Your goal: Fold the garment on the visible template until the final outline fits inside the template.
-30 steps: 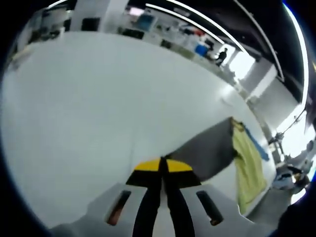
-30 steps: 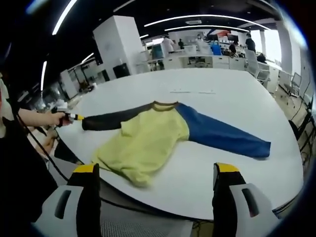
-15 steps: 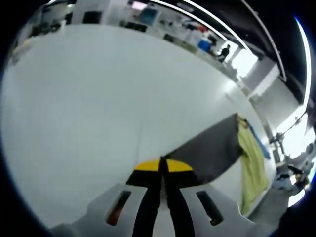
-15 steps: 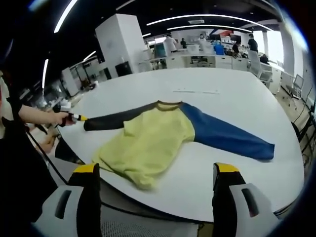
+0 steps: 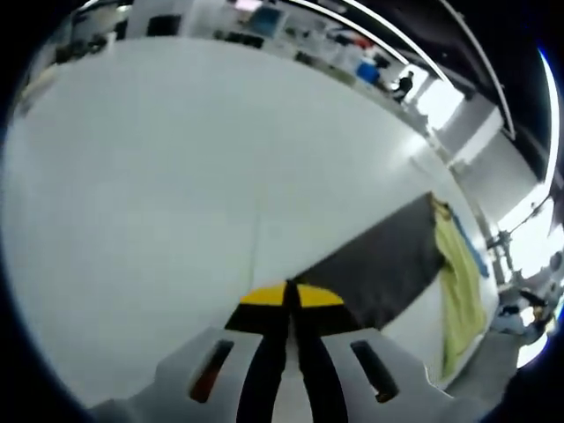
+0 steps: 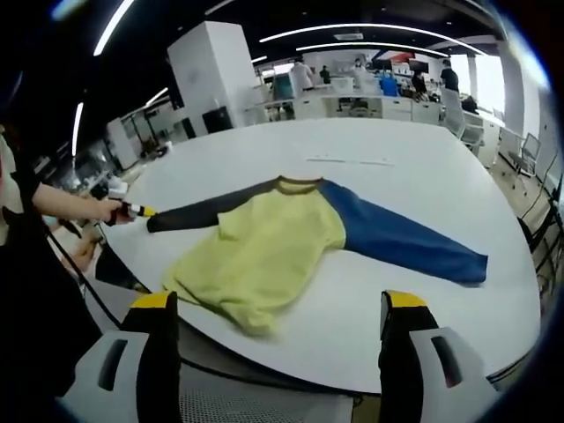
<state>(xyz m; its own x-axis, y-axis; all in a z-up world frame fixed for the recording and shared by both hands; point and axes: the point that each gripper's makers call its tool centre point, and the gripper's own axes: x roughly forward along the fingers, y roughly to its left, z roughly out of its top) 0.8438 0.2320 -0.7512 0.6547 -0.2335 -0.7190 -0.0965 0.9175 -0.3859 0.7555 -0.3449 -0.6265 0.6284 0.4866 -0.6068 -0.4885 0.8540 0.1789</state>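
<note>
Garment (image 6: 282, 242) lies spread on the white desk (image 6: 414, 176), seen whole in the right gripper view: a yellow body (image 6: 260, 256) in the middle, a dark grey sleeve (image 6: 198, 211) stretched out to the left and a blue sleeve (image 6: 401, 242) running to the right. The yellow hem reaches the near edge of the desk, and the collar points to the far side. The blue cuff lies near the right edge of the desk.

Left tongs (image 5: 289, 304) are pressed together, pinching the cuff of the grey sleeve (image 5: 379, 269); in the left gripper view the yellow tips meet on the cloth and the sleeve runs away from them to the far right, where the yellow body (image 5: 458, 282) and a thin strip of blue show. In the right gripper view those same tongs (image 6: 141, 211) sit at the left end of the grey sleeve, held by a person's hand (image 6: 110, 210) at the left edge of the desk.

Right tongs (image 6: 278, 335) are spread wide and hold nothing, hanging off the near side of the desk, apart from the garment. A faint thin line (image 6: 344, 160) marks the desk on the far side of the collar. Office furniture and people stand well beyond the desk.
</note>
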